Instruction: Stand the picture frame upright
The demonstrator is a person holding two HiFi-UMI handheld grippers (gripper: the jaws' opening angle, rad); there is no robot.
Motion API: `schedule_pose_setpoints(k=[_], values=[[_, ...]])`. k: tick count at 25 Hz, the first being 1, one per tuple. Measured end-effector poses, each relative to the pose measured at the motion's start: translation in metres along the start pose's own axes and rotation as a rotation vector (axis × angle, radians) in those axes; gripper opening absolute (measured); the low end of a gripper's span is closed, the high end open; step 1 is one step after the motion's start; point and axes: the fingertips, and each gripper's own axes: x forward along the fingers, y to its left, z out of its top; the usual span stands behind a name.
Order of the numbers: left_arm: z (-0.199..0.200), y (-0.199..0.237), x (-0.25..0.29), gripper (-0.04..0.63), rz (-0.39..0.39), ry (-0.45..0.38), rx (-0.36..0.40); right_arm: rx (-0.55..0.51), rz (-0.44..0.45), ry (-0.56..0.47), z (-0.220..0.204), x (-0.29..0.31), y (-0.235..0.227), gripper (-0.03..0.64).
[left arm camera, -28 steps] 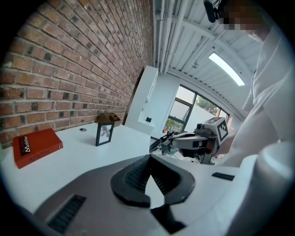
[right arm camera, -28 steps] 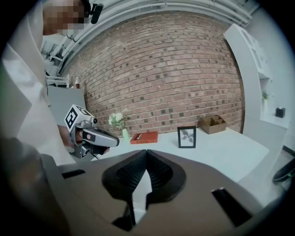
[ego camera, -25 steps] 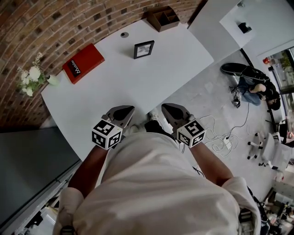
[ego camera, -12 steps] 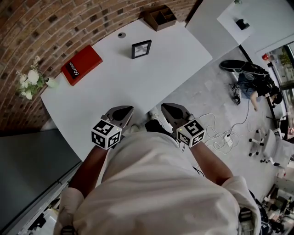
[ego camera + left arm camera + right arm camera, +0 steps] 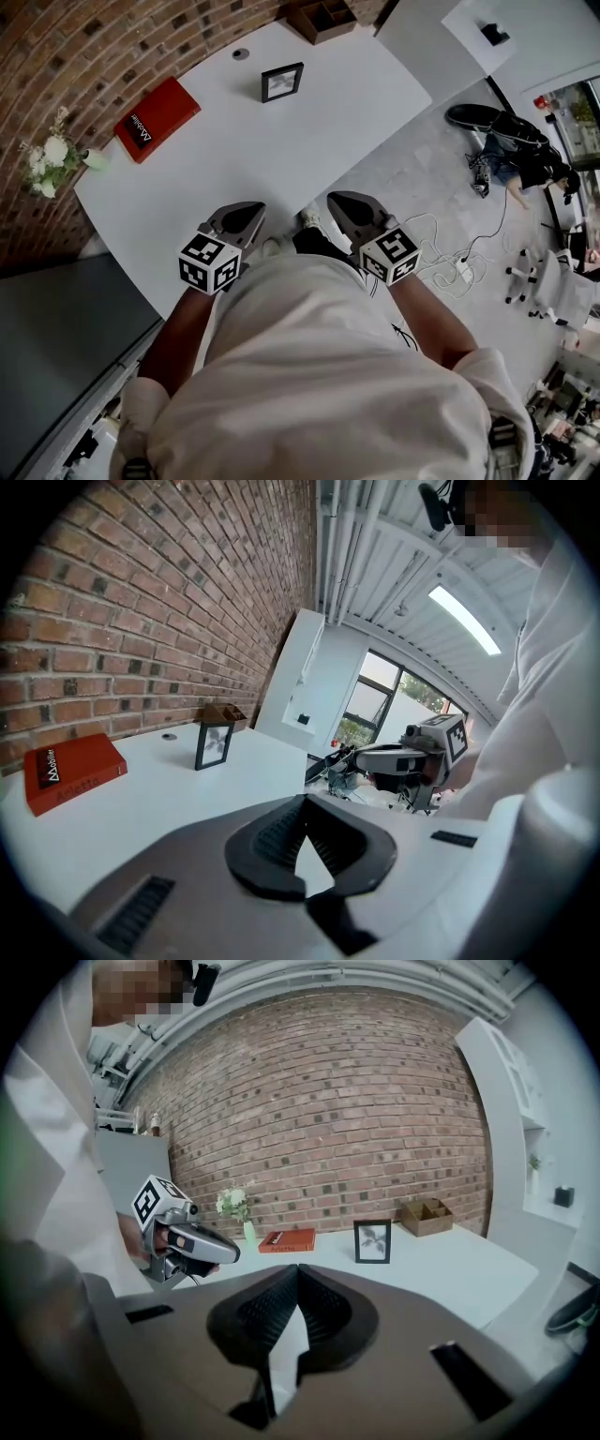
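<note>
The black picture frame [image 5: 282, 82] stands upright at the far side of the white table [image 5: 234, 159]; it also shows in the left gripper view [image 5: 214, 745] and the right gripper view [image 5: 372, 1240]. My left gripper [image 5: 253, 208] hangs over the table's near edge, shut and empty. My right gripper [image 5: 336, 199] is beside it, just off the table's edge, shut with nothing in it. Both are far from the frame. Each gripper's own view shows its jaws closed together, left [image 5: 302, 803] and right [image 5: 298, 1271].
A red book [image 5: 157, 119] lies at the table's far left, near a vase of white flowers [image 5: 52, 155]. A wooden organiser [image 5: 322, 19] sits at the back by the brick wall. A grey cabinet [image 5: 66, 328] stands at the left. Cables [image 5: 450, 267] and a person [image 5: 520, 169] are on the floor at right.
The head view has shifted a little, so the table items sit slightly higher and further left. Both grippers stay shut and in place; the frame has not moved.
</note>
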Motion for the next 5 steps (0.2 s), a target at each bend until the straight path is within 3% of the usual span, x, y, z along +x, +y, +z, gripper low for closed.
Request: schedule_pose_setpoints(k=[5], values=[[0.0012,0.0023,0.0069,-0.003,0.007,-0.005,-0.001,-0.009,0.007,-0.001,-0.0001,0.0029,-0.0059,0.005]])
